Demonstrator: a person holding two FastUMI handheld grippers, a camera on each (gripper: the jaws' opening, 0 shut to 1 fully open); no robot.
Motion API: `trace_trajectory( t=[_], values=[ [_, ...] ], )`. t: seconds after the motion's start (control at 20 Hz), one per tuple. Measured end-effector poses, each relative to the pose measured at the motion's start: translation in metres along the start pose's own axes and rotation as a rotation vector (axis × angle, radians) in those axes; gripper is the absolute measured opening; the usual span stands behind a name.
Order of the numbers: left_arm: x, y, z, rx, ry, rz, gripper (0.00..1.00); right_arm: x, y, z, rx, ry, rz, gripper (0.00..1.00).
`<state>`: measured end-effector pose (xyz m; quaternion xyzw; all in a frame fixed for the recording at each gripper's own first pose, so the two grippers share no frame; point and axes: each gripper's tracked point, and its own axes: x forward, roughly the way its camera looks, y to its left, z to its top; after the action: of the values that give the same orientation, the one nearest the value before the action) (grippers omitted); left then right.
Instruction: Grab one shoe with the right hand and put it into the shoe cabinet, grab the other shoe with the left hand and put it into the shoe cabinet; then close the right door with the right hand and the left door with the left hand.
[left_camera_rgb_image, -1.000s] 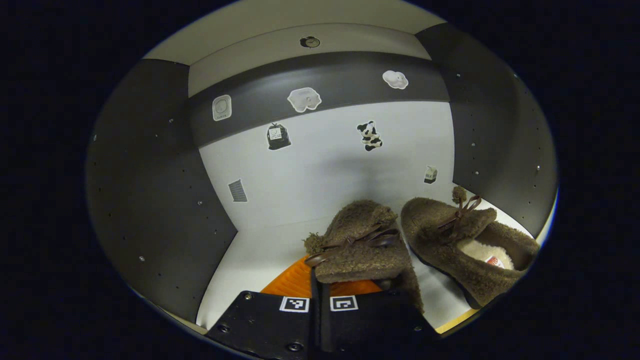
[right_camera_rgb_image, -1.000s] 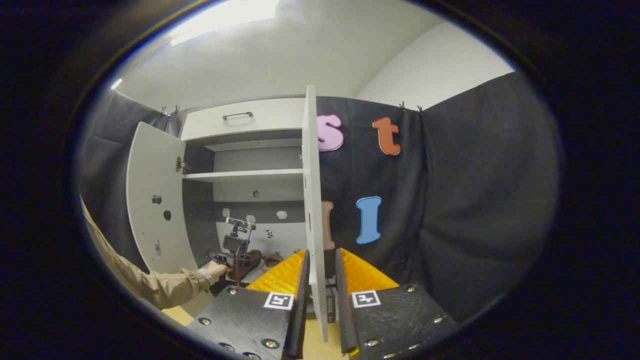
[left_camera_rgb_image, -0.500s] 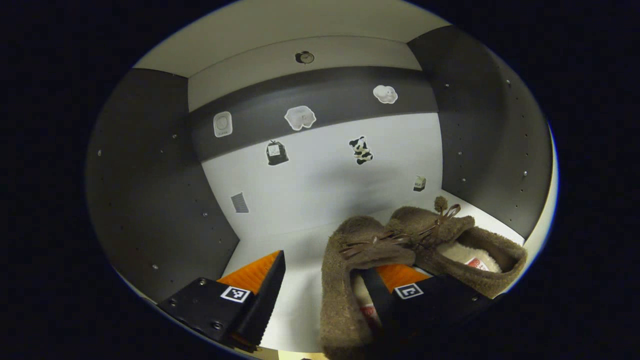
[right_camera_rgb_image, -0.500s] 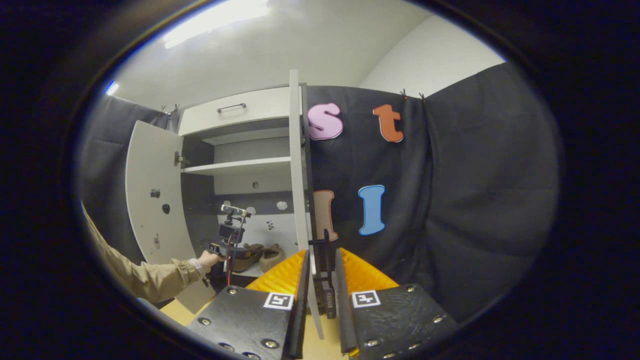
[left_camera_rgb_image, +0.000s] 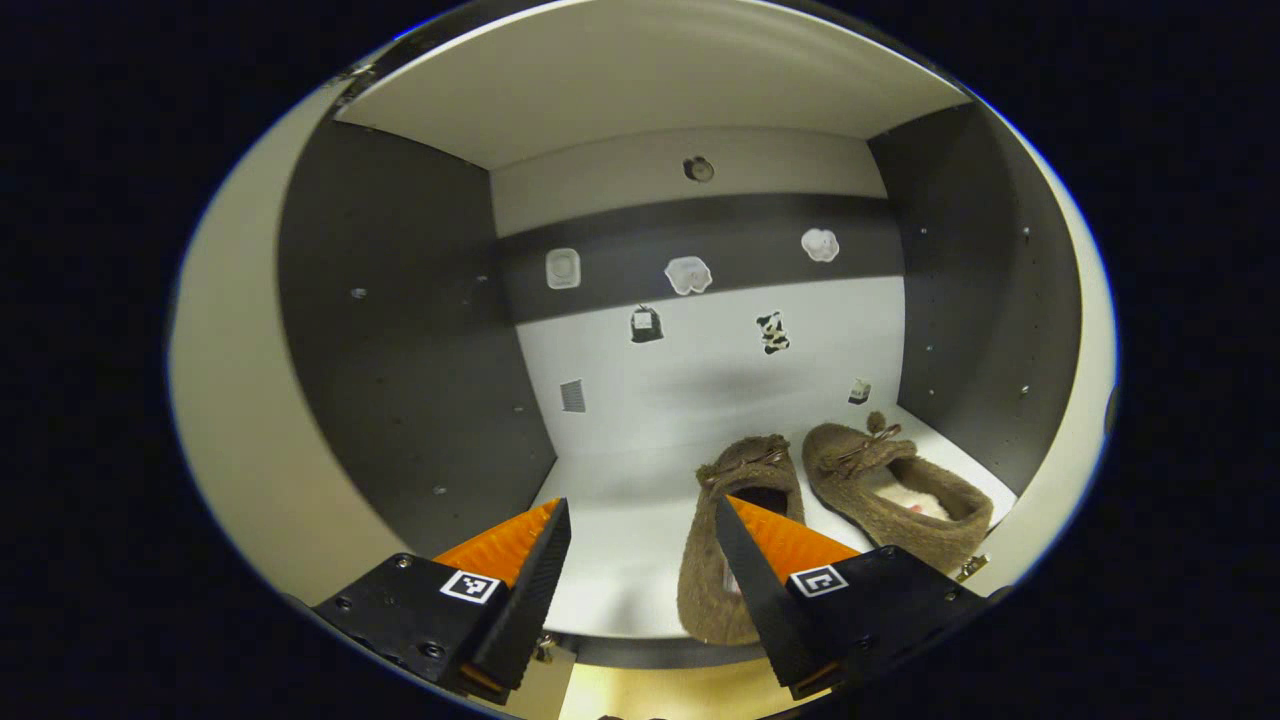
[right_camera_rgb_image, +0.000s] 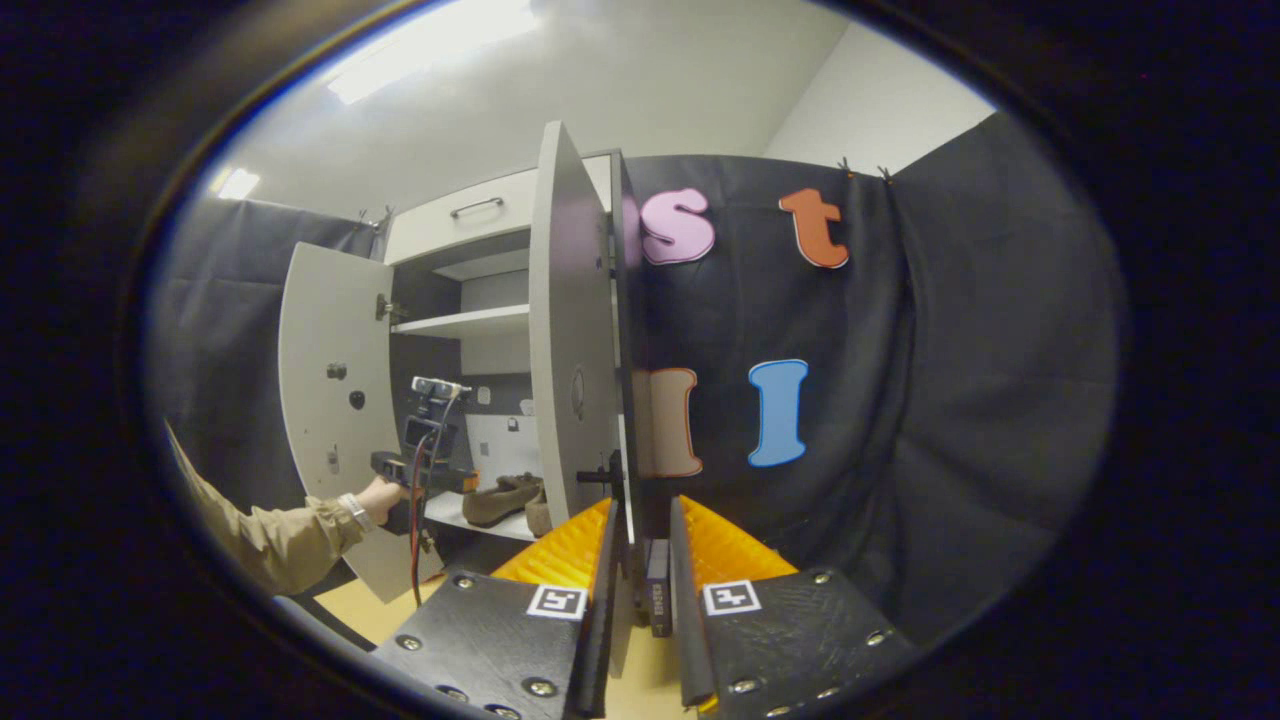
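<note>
Shoes (left_camera_rgb_image: 860, 480) sit inside the cabinet at my left gripper's (left_camera_rgb_image: 640, 560) 1 o'clock, fingers spread; my right gripper (right_camera_rgb_image: 640, 560) pinches the right door's (right_camera_rgb_image: 570, 340) edge, 12 o'clock.

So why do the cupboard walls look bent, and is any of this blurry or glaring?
In the left gripper view the fisheye lens bows the cabinet's side walls; both shoes look sharp, and a soft shadow lies on the back wall. In the right gripper view the right door curves too, and a ceiling light glares brightly; the cloth wall stays dim.
</note>
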<state>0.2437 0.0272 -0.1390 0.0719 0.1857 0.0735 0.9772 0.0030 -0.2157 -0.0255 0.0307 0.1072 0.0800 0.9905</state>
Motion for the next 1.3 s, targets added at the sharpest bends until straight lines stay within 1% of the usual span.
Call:
trace_trajectory(
  t=[0.15,0.2,0.25,0.3,0.35,0.4,0.45,0.55,0.6,0.65,0.7,0.75,0.8,0.85,0.9,0.95,1.05,1.15,1.2,1.25,1.3],
  values=[
    [-0.063,-0.008,0.015,-0.043,-0.060,-0.041,0.90,0.021,0.000,-0.017,-0.001,0.033,0.091,0.27],
    [-0.087,-0.012,0.019,-0.048,-0.085,-0.056,0.90,0.031,0.003,-0.022,0.002,0.046,0.127,0.31],
    [-0.109,-0.014,0.022,-0.050,-0.102,-0.066,0.90,0.039,0.007,-0.028,0.001,0.056,0.162,0.38],
    [-0.131,-0.017,0.023,-0.045,-0.114,-0.073,0.93,0.047,0.011,-0.031,-0.005,0.059,0.192,0.40],
    [-0.152,-0.019,0.021,-0.043,-0.120,-0.077,0.89,0.054,0.011,-0.033,-0.015,0.058,0.211,0.57],
    [-0.172,-0.021,0.021,-0.042,-0.128,-0.080,0.92,0.062,0.010,-0.037,-0.025,0.061,0.218,0.64],
    [-0.190,-0.022,0.023,-0.046,-0.141,-0.081,0.89,0.069,0.012,-0.039,-0.023,0.067,0.241,0.67],
    [-0.221,-0.019,0.021,-0.045,-0.155,-0.078,0.89,0.078,0.020,-0.044,0.000,0.088,0.295,0.67],
    [-0.236,-0.014,0.019,-0.046,-0.159,-0.068,0.87,0.080,0.026,-0.047,0.011,0.098,0.326,0.68],
    [-0.248,-0.007,0.017,-0.044,-0.160,-0.054,0.89,0.081,0.028,-0.047,0.004,0.100,0.334,0.68],
    [-0.259,0.002,0.016,-0.046,-0.156,-0.040,0.89,0.082,0.030,-0.045,-0.008,0.097,0.344,0.67],
    [-0.272,0.011,0.013,-0.050,-0.156,-0.025,0.92,0.084,0.032,-0.043,-0.015,0.093,0.355,0.64],
    [-0.284,0.019,0.013,-0.057,-0.156,-0.014,0.90,0.088,0.037,-0.045,-0.014,0.097,0.364,0.67],
    [-0.293,0.028,0.012,-0.064,-0.155,-0.005,0.89,0.092,0.042,-0.045,-0.007,0.104,0.364,0.67],
    [-0.301,0.038,0.009,-0.066,-0.150,0.009,0.92,0.095,0.048,-0.047,-0.004,0.107,0.368,0.67],
    [-0.308,0.049,0.007,-0.067,-0.149,0.022,0.89,0.097,0.056,-0.046,0.002,0.111,0.377,0.67],
    [-0.318,0.069,0.005,-0.074,-0.152,0.043,0.89,0.100,0.077,-0.049,0.011,0.118,0.397,0.67],
    [-0.324,0.089,0.006,-0.075,-0.164,0.057,0.89,0.108,0.098,-0.052,0.008,0.120,0.401,0.67],
    [-0.324,0.100,0.007,-0.073,-0.170,0.067,0.92,0.112,0.112,-0.054,0.005,0.118,0.401,0.67],
    [-0.326,0.109,0.005,-0.076,-0.173,0.069,0.92,0.116,0.124,-0.054,0.008,0.117,0.400,0.67],
    [-0.325,0.117,0.004,-0.081,-0.176,0.068,0.89,0.122,0.136,-0.055,0.015,0.117,0.397,0.67]
  ],
)
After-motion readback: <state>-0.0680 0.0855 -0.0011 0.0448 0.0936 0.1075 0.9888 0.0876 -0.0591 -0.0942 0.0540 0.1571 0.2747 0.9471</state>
